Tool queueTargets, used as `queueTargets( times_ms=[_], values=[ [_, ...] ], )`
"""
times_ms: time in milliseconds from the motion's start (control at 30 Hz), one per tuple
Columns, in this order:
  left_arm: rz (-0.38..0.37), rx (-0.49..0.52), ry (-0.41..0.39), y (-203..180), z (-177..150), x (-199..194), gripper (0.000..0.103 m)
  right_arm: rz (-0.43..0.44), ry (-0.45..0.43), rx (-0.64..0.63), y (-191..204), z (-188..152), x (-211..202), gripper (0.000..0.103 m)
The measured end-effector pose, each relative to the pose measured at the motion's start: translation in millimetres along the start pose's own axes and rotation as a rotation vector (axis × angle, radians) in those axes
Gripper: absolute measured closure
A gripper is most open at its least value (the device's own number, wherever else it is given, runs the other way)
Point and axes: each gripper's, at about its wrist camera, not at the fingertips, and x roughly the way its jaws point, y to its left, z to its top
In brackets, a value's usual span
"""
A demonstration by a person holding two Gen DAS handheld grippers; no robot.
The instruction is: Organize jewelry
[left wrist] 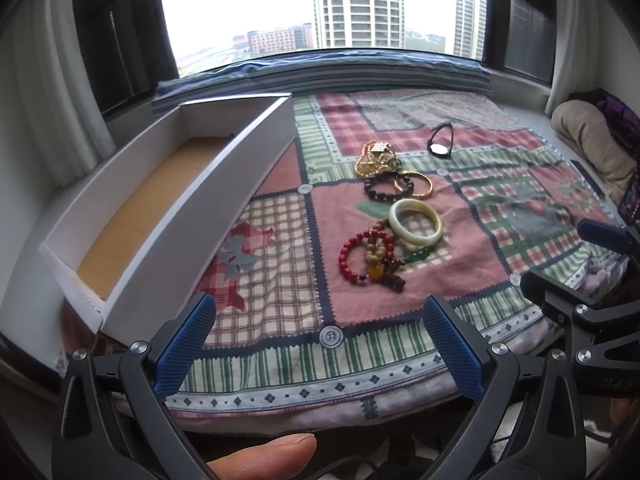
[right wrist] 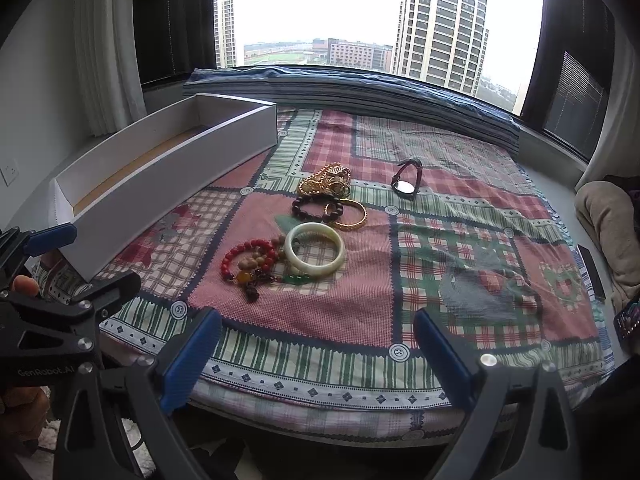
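Glossy pale stone bangle (left wrist: pixel 416 222) lies on matt woven cloth (left wrist: pixel 460 276), beside a smooth cardboard box (left wrist: pixel 224 196).

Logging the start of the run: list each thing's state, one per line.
Left gripper: open, holding nothing.
Right gripper: open, holding nothing.
White box: open, nothing visible inside.
Jade bangle: flat on cloth.
Red bead bracelet: on cloth.
Watch: on cloth, apart.

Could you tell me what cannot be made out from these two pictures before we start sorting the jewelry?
- white box floor: right wrist view, mostly hidden by its near wall.
- gold chains: both views, tangled pile, count unclear.
- watch dial: too small.
- phone: left wrist view, cut by edge.
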Motion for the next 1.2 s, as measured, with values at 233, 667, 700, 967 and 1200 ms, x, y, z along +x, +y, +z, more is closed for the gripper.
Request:
queueTargets(
  times_ms=[233,667,700,967,1200],
  values=[
    [0.003,-0.004,0.012,2,-1,3,0.000,0.000,0.003,-0.001,0,0,0,0.004],
    [0.018,-0.008,0.035,3,-4,3,0.000,-0.003,0.005,0.000,0,-2,1,0.004],
    [0.018,-0.012,0.036,5,-5,3,0.000,-0.005,0.005,0.000,0,-3,0,0.004],
    [0.039,-0.034,0.030,21,-10,1,0.000,-0.011,-0.010,0.005,0,-3,-4,0.004],
    [-0.015,-0.083,0.021,30,-9,-3,0.000,-0.001,-0.002,0.016,-3,-2,-2,0.004]
  ],
)
